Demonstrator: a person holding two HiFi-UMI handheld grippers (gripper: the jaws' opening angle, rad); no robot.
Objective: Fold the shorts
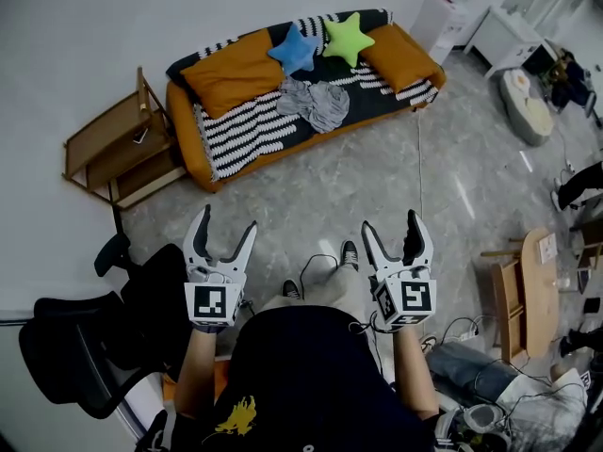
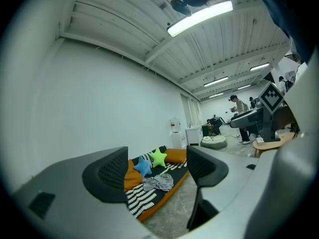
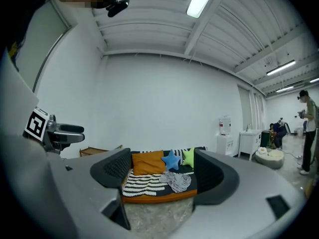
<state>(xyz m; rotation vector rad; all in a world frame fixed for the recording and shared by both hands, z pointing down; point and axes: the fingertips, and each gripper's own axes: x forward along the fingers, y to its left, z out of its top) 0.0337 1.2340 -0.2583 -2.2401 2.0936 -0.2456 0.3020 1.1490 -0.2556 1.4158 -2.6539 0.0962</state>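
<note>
black short-sleeved shirt (image 1: pixel 311 375) with a yellow print (image 1: pixel 237 414) behind the left gripper (image 1: pixel 226 220); dark sneakers (image 1: pixel 350 252), pale soles. left and right gripper (image 1: pixel 389 220) white, with black pads (image 1: pixel 412 232) and a black-and-white marker cube (image 1: pixel 211 302) each.

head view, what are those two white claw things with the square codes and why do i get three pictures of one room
They are hand-held grippers. A person, filmed from above by a camera on the head, holds the left gripper and the right gripper. The marker cubes are part of them. The other two pictures come from a camera riding on each gripper, looking out between its dark jaws. Both grippers are open and hold nothing. Across the floor stands a sofa with the crumpled grey shorts lying on it, near a blue star cushion and a green star cushion. Folding has not begun.
</note>
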